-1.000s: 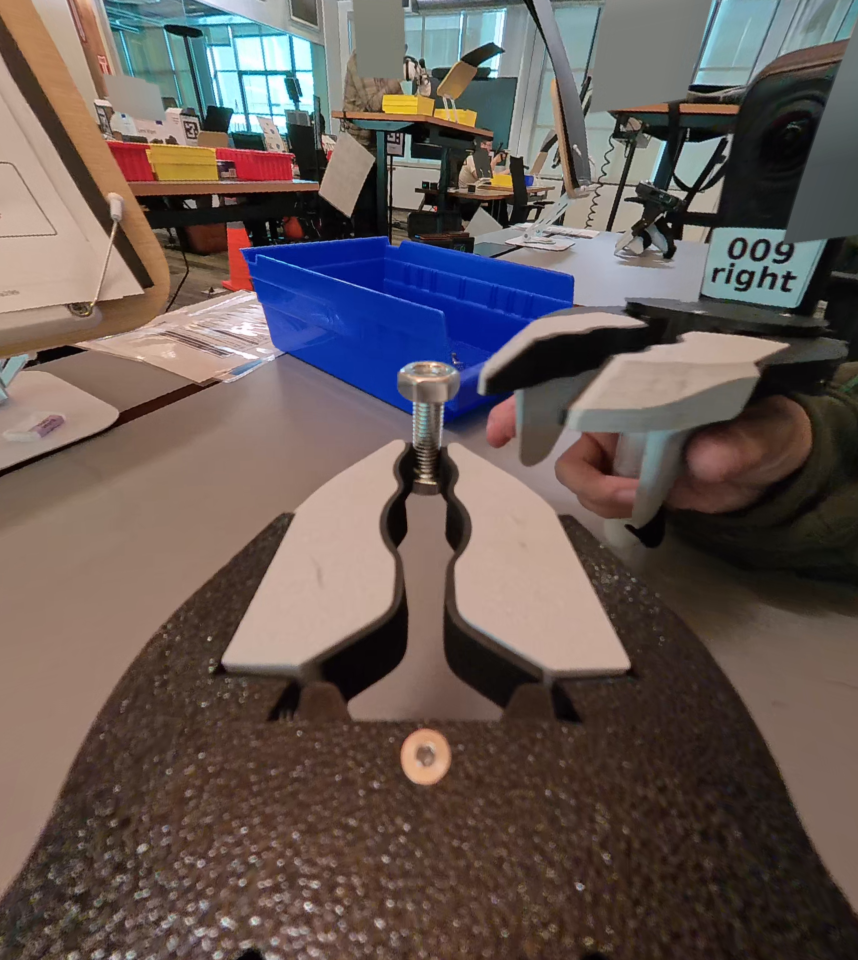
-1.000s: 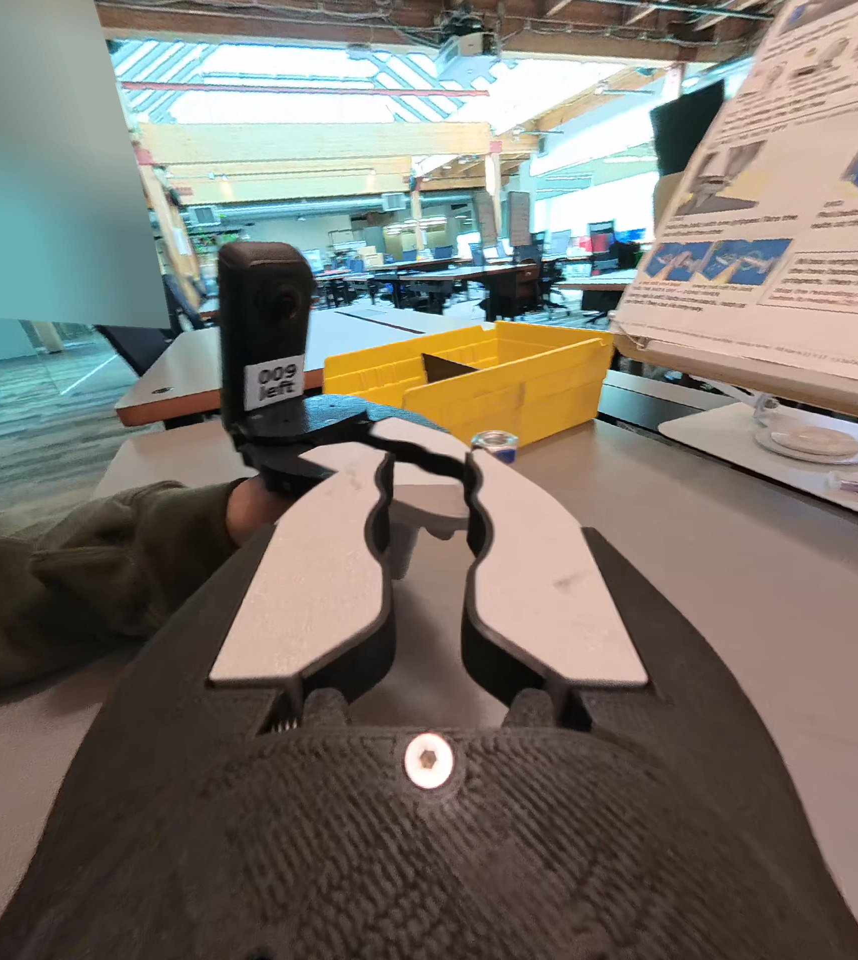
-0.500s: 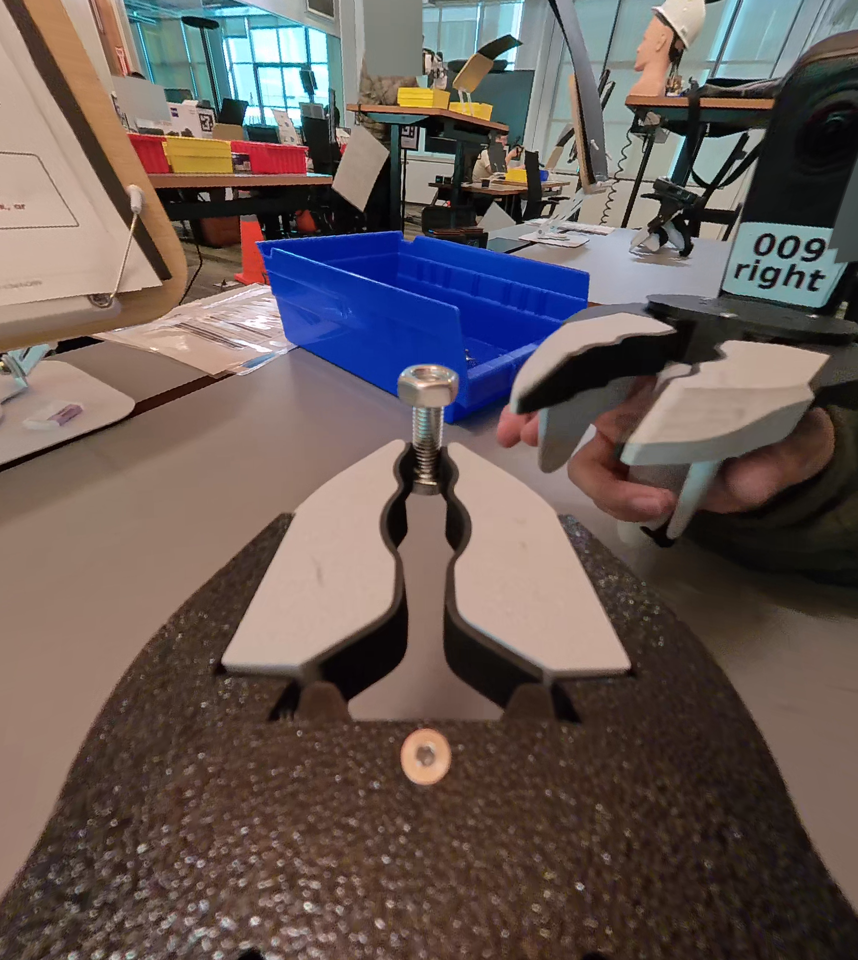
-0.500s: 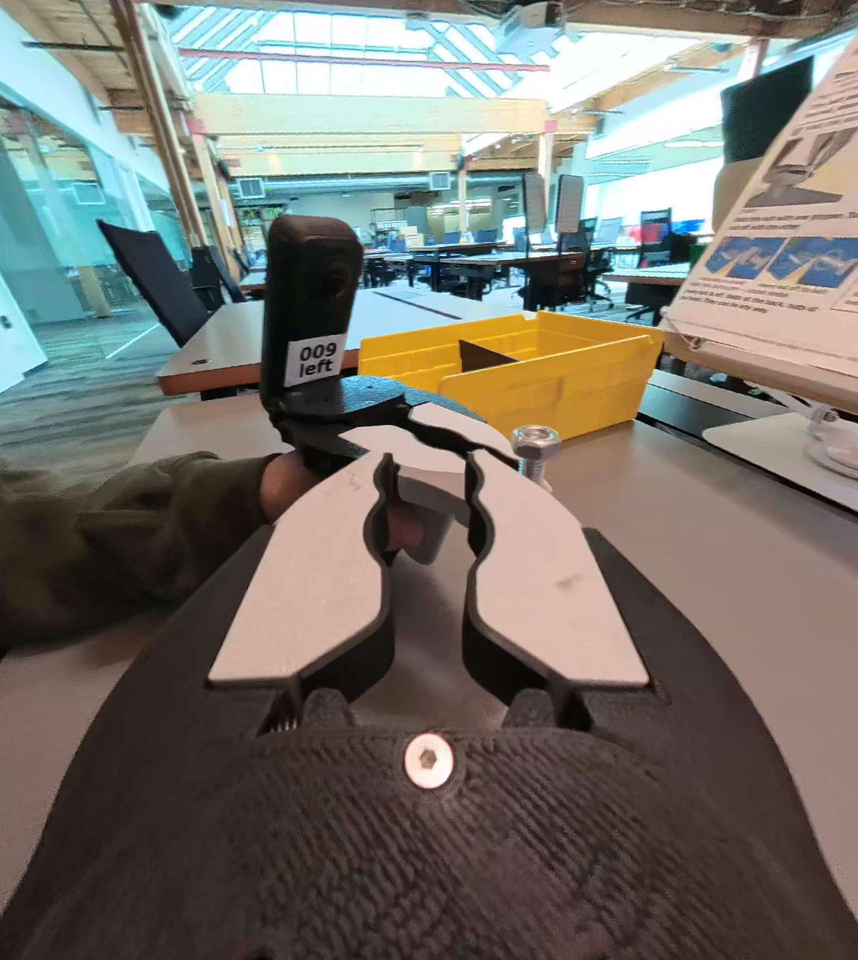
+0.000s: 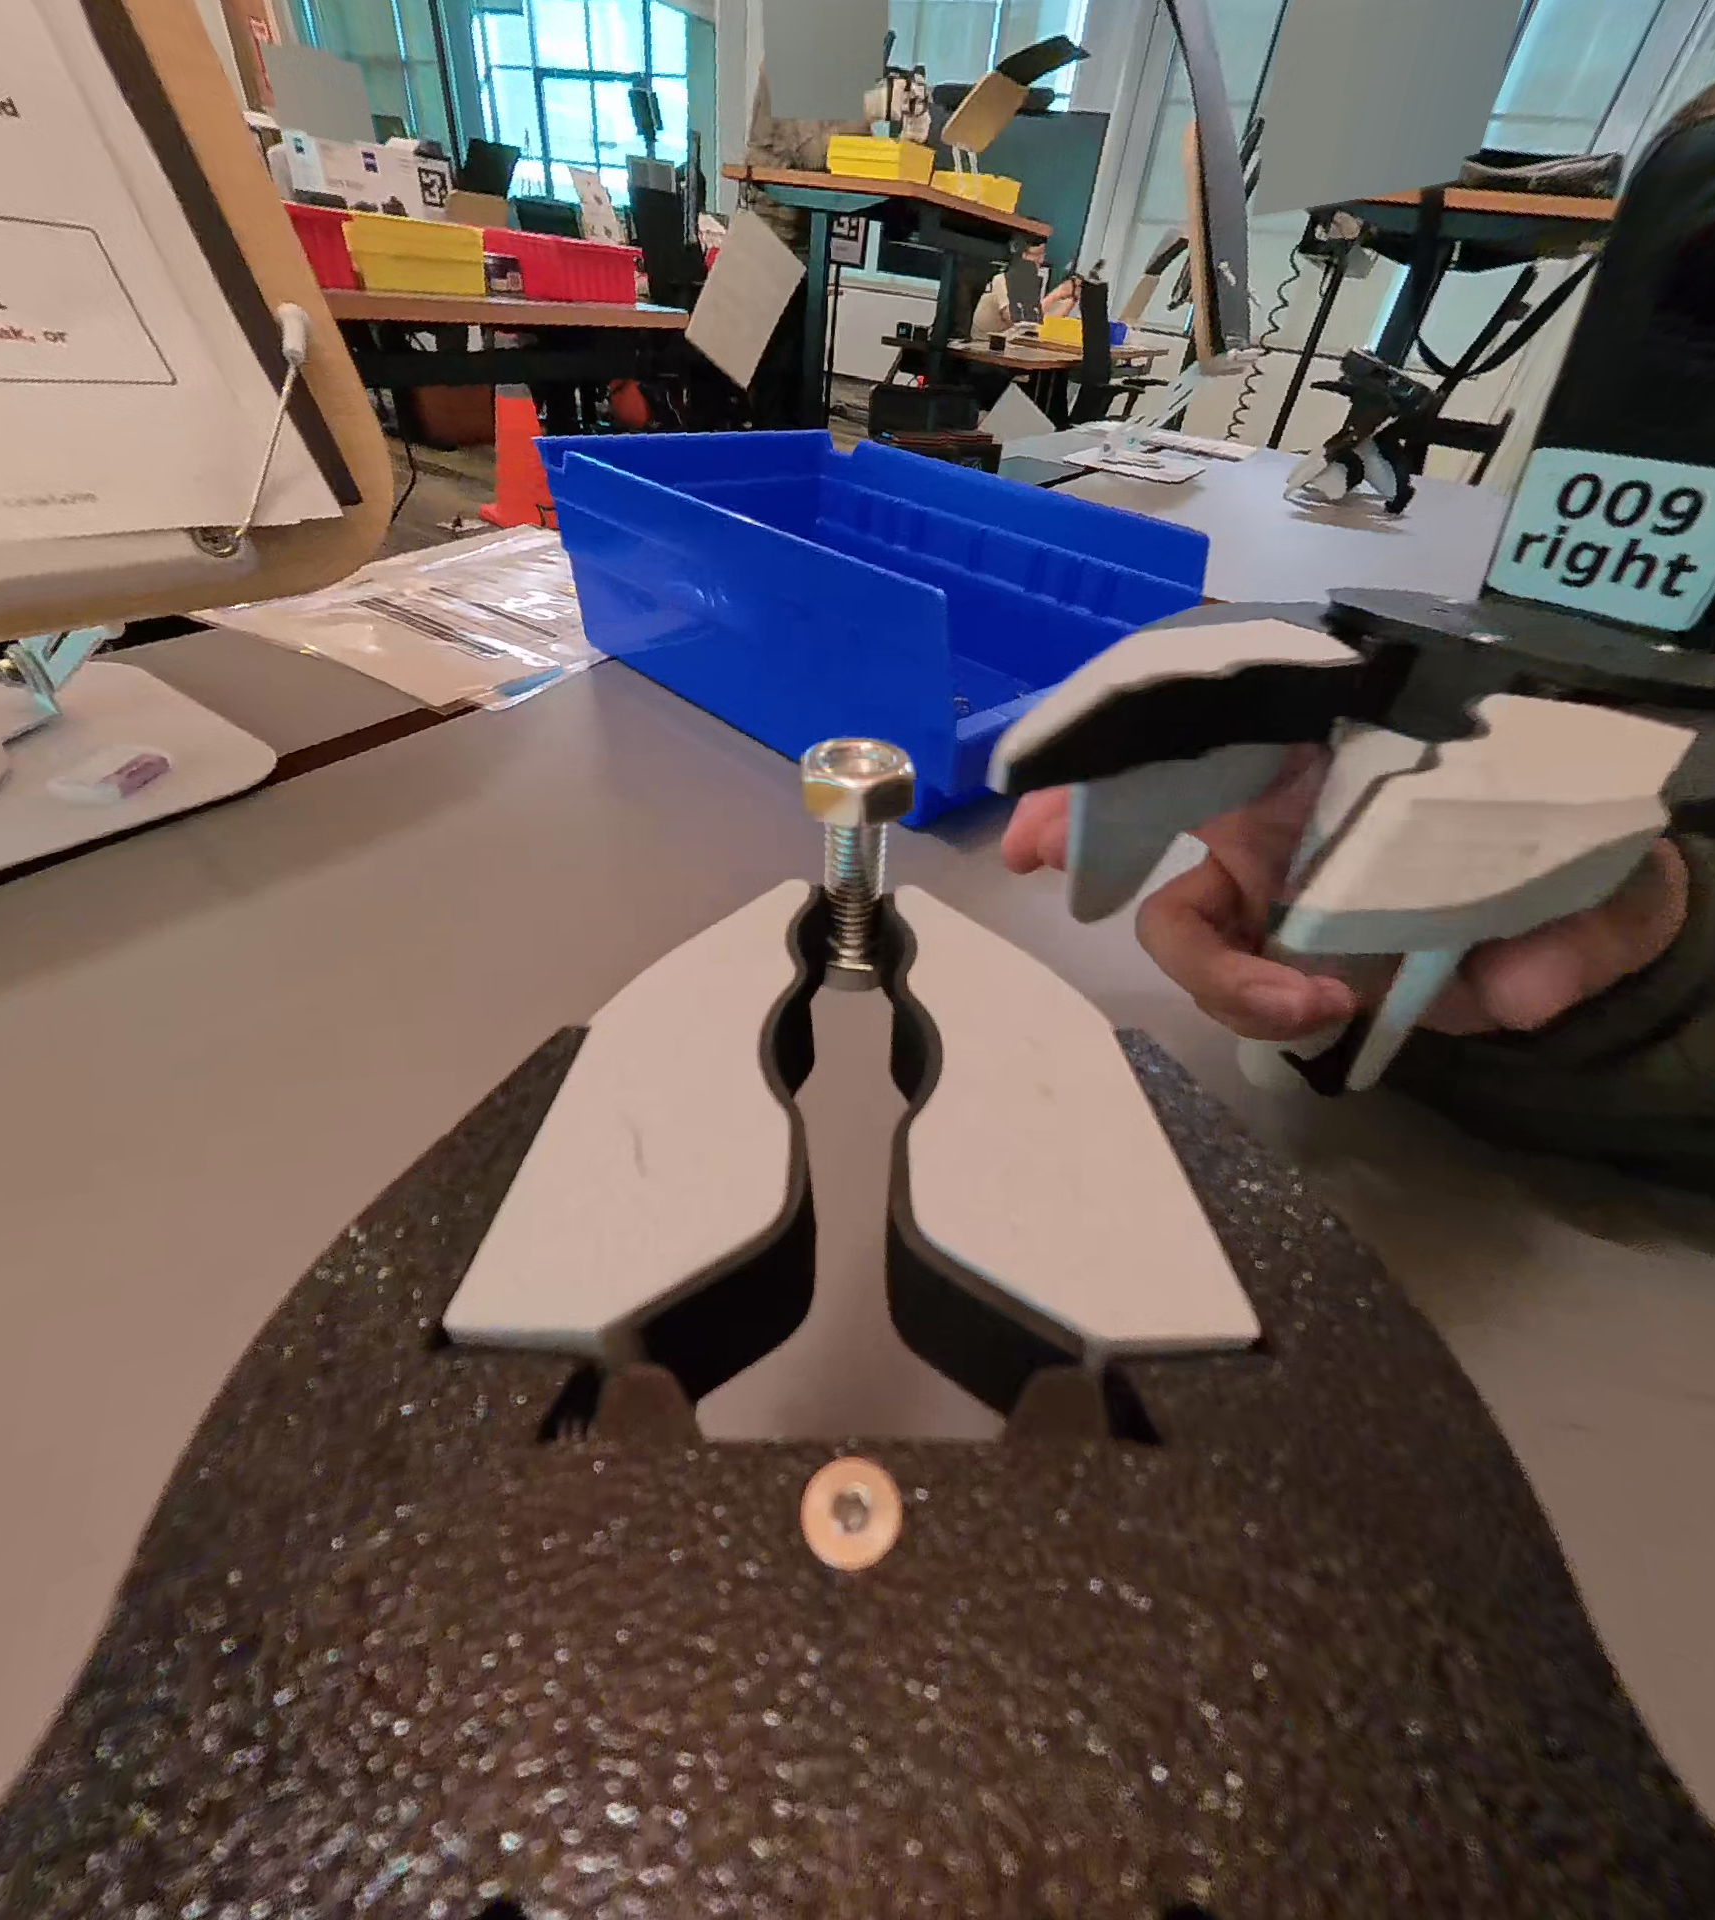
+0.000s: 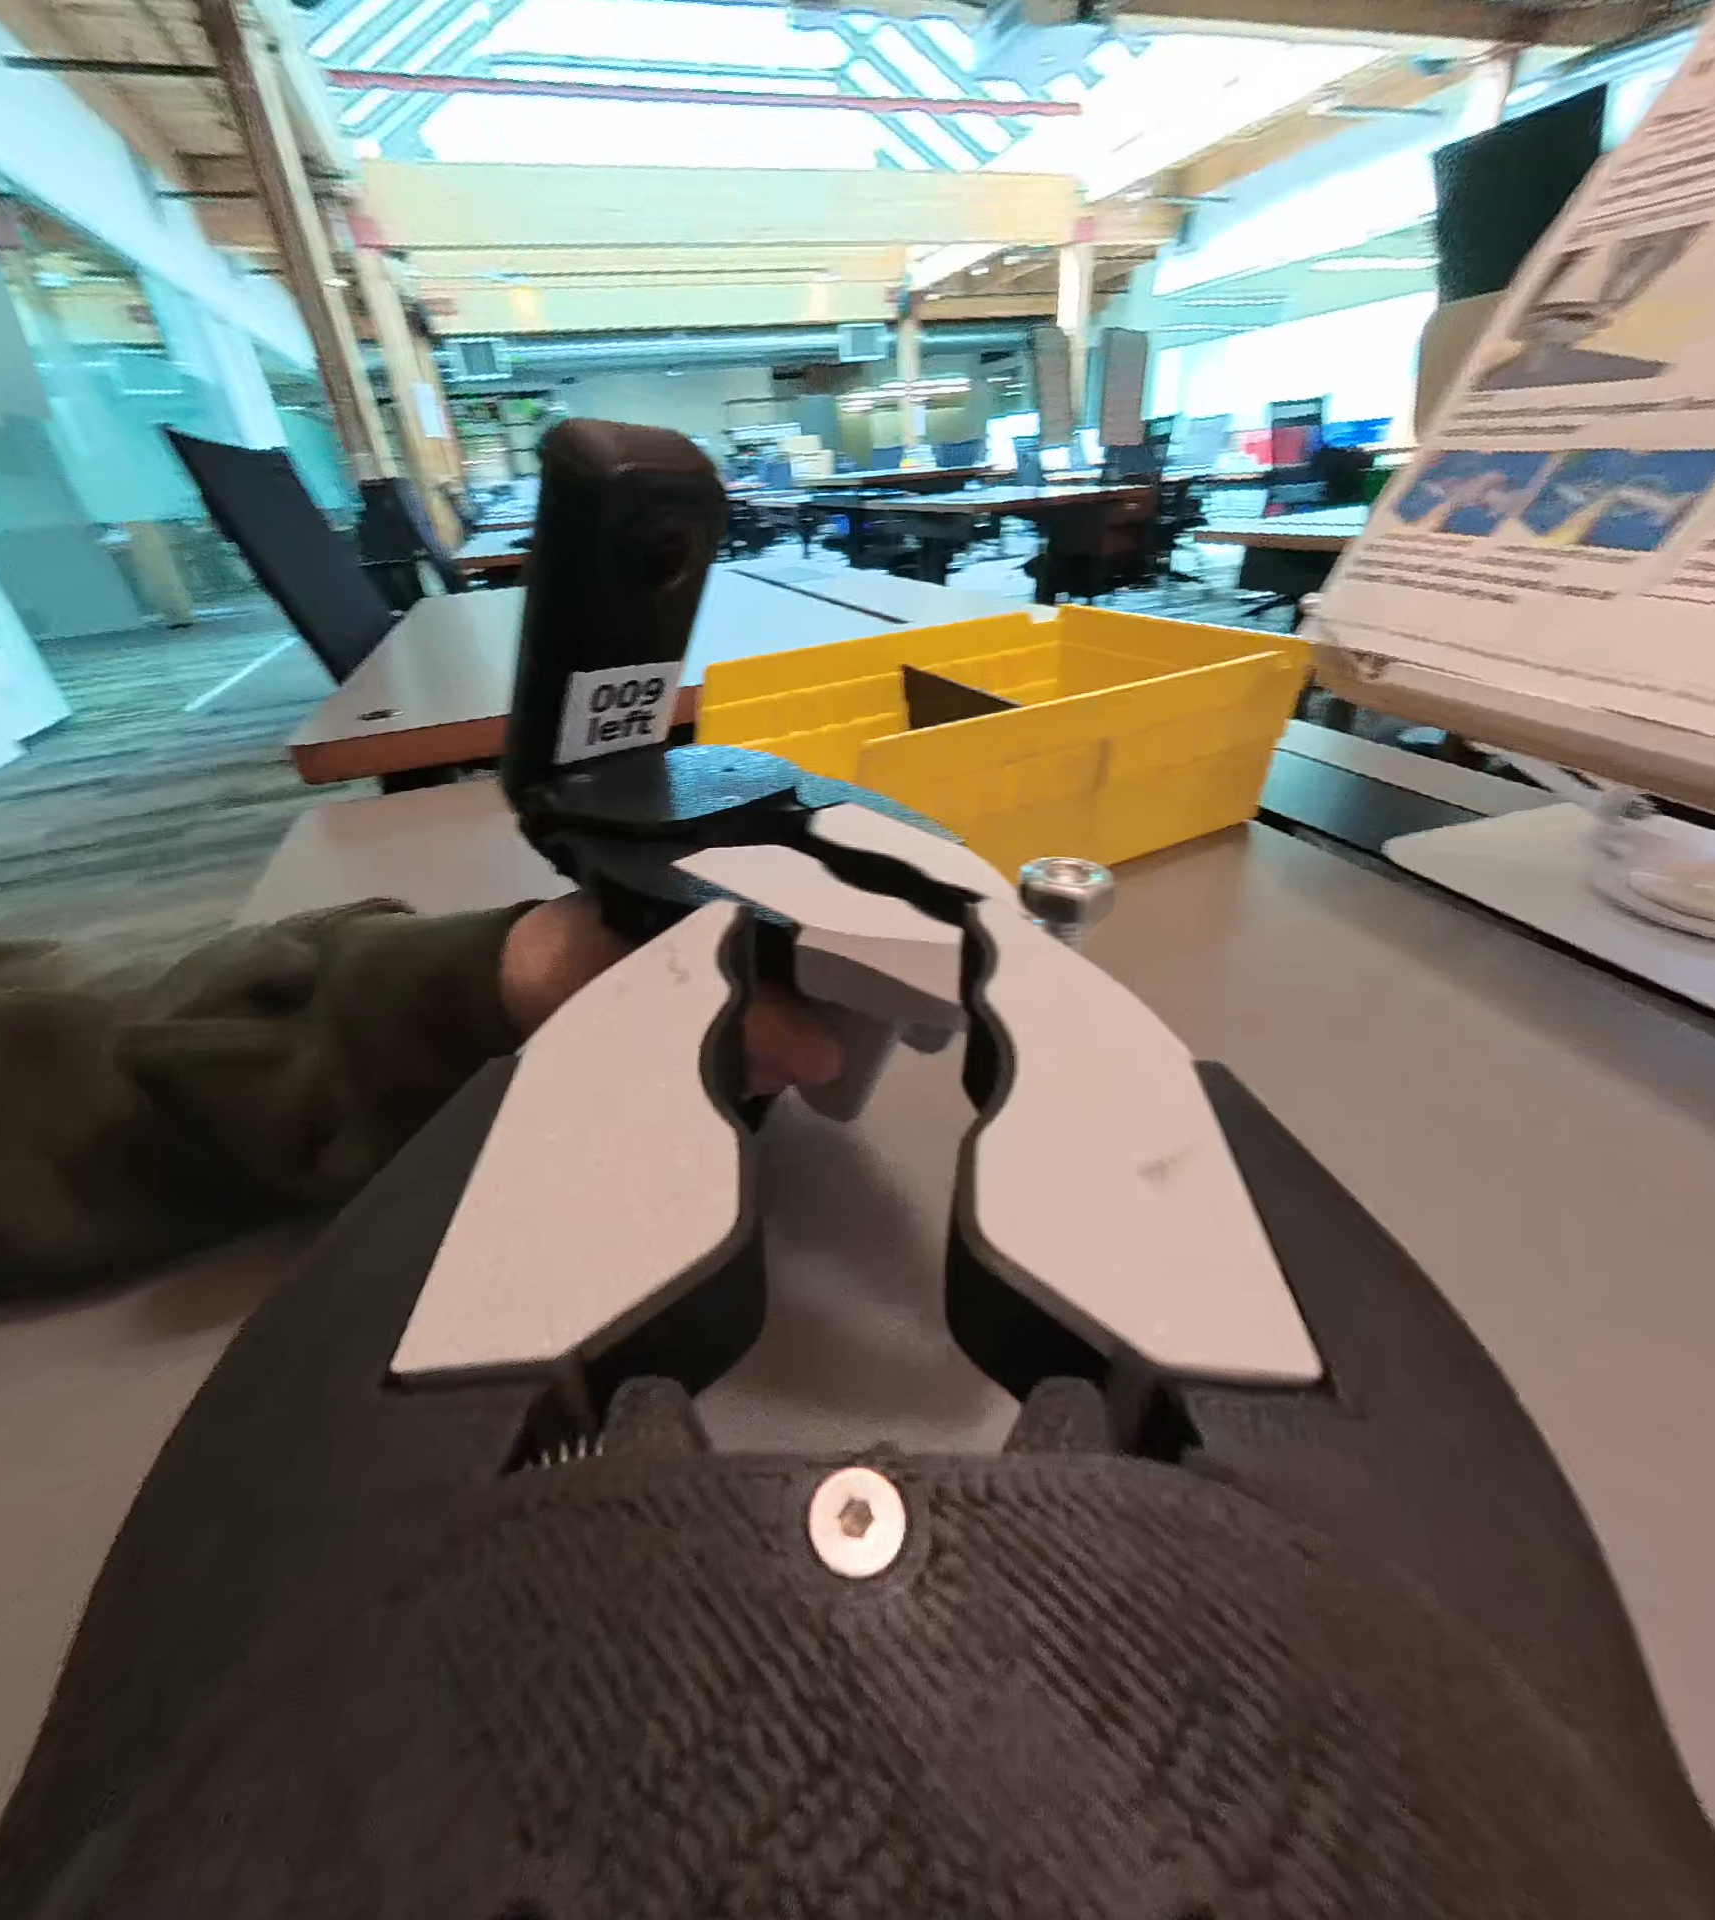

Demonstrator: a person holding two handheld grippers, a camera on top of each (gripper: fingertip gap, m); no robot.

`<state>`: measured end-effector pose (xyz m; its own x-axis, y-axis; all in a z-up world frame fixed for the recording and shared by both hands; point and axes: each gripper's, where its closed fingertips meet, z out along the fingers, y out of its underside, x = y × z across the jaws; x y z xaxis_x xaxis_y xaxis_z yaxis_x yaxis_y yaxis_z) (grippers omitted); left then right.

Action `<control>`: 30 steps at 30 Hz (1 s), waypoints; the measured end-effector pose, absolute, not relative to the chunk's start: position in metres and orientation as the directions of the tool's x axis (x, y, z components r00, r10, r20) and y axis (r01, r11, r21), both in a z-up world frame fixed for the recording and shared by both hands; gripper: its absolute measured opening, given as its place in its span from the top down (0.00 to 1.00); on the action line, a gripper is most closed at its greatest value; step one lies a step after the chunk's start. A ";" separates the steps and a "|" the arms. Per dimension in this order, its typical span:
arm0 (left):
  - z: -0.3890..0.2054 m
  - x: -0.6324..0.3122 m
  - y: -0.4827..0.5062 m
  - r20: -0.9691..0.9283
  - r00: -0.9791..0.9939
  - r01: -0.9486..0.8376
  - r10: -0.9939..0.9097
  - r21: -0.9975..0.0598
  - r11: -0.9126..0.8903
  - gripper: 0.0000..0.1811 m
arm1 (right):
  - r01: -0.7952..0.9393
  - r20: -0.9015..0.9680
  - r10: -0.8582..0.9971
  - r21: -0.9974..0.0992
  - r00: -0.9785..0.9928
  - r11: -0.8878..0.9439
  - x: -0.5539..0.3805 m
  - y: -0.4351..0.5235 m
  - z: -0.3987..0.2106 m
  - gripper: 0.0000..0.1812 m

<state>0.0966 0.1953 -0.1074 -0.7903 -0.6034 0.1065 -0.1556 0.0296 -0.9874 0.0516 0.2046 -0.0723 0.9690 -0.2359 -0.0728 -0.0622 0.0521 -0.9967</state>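
My left gripper (image 5: 855, 925) is shut on the threaded shank of a silver bolt (image 5: 855, 831). It holds the bolt upright, hex top up, above the grey table (image 5: 313, 987). My right gripper (image 6: 858, 925) is open and empty. In the left wrist view the right gripper (image 5: 1144, 842) hovers just right of the bolt, a little higher, with a hand under it. In the right wrist view the left gripper (image 6: 998, 894) lies straight ahead, and the bolt's hex top (image 6: 1066, 888) shows just past my right fingertip (image 6: 1029, 956).
A blue bin (image 5: 780, 623) stands behind the bolt. A yellow divided bin (image 6: 1040, 748) stands beyond the left gripper. A paper stand (image 5: 53, 312) on a white base (image 5: 53, 769) is at the left, and also shows on the right in the right wrist view (image 6: 1611, 416). A plastic sleeve (image 5: 437, 613) lies by the blue bin.
My right gripper has opened wider and swung, so the bolt's top now shows to the right of its fingers. The left gripper still holds the bolt upright.
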 end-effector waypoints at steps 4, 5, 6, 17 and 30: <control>-0.106 0.089 0.184 0.085 -0.829 -0.135 -0.553 -0.989 0.051 0.95 | -0.064 -0.093 -0.366 -0.994 0.926 0.090 0.072 0.196 -0.072 0.65; -0.106 0.087 0.182 0.081 -0.839 -0.132 -0.539 -0.990 0.057 0.95 | -0.078 -0.110 -0.369 -0.992 0.923 0.100 0.074 0.195 -0.072 0.64; -0.107 0.086 0.180 0.076 -0.842 -0.130 -0.534 -0.990 0.063 0.95 | -0.089 -0.121 -0.361 -0.991 0.925 0.103 0.074 0.195 -0.072 0.64; -0.111 0.095 0.190 0.123 -0.802 -0.184 -0.584 -0.982 0.045 0.95 | -0.033 -0.042 -0.378 -0.999 0.925 0.028 0.071 0.197 -0.078 0.69; -0.113 0.095 0.191 0.152 -0.803 -0.212 -0.576 -0.977 0.038 0.95 | -0.060 -0.066 -0.271 -0.998 0.960 0.029 0.058 0.200 -0.079 0.84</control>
